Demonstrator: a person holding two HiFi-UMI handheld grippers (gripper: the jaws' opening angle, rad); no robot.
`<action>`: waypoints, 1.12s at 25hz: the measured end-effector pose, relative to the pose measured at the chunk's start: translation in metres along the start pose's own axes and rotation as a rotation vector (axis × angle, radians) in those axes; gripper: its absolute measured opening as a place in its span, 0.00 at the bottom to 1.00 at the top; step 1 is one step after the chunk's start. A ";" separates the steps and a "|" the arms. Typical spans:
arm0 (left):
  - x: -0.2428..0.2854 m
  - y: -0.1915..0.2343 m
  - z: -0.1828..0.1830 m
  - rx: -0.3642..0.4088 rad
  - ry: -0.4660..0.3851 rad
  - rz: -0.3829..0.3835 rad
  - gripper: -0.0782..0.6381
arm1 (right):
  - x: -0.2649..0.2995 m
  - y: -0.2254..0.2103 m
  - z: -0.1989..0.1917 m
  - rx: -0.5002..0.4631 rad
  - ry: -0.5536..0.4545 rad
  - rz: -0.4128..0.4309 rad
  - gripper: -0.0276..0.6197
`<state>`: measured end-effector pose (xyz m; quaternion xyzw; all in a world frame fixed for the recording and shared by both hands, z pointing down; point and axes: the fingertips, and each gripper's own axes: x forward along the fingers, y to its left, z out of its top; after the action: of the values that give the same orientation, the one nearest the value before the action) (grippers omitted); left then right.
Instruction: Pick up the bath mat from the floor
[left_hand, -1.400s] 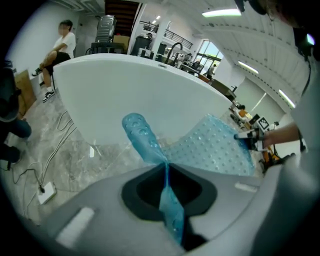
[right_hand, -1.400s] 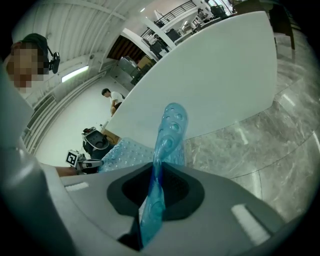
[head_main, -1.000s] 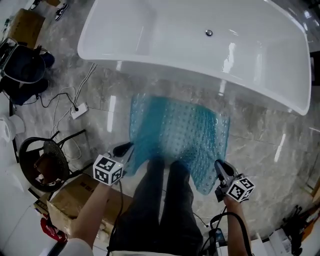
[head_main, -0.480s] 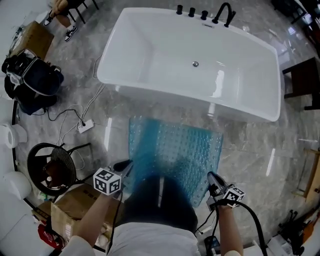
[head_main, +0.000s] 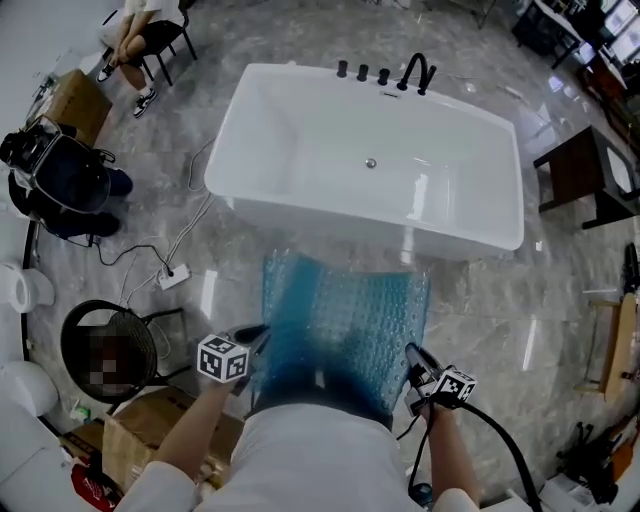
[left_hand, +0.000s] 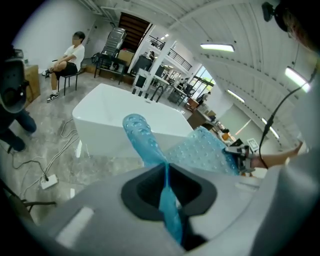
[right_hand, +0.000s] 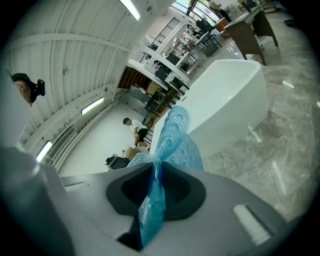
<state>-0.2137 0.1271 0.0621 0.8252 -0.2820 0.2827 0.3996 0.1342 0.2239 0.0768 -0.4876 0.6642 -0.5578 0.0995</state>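
We held the blue bath mat by its near edge, one gripper clamped on each end of it.

Our left gripper had its jaws closed on the mat's near left corner, and in the left gripper view the thin blue edge ran straight down between the jaws of the left gripper, with the bumpy sheet spreading away to the right. Our right gripper pinched the near right corner in the same way; in the right gripper view the mat rose out of its closed jaws and curled over. The mat stretched between the two grippers in front of us, its far edge reaching toward the near wall of the white bathtub on the grey marbled floor.
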 end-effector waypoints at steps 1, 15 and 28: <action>-0.003 -0.005 0.002 -0.004 -0.003 -0.012 0.15 | -0.003 0.007 0.001 0.006 -0.019 0.015 0.12; -0.020 -0.053 0.065 0.054 -0.092 -0.039 0.15 | -0.052 0.037 0.042 -0.001 -0.172 0.030 0.12; -0.012 -0.072 0.100 0.081 -0.122 -0.065 0.15 | -0.057 0.045 0.081 -0.039 -0.172 0.073 0.13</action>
<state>-0.1486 0.0857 -0.0344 0.8649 -0.2673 0.2300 0.3571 0.1934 0.2104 -0.0131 -0.5108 0.6814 -0.4970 0.1669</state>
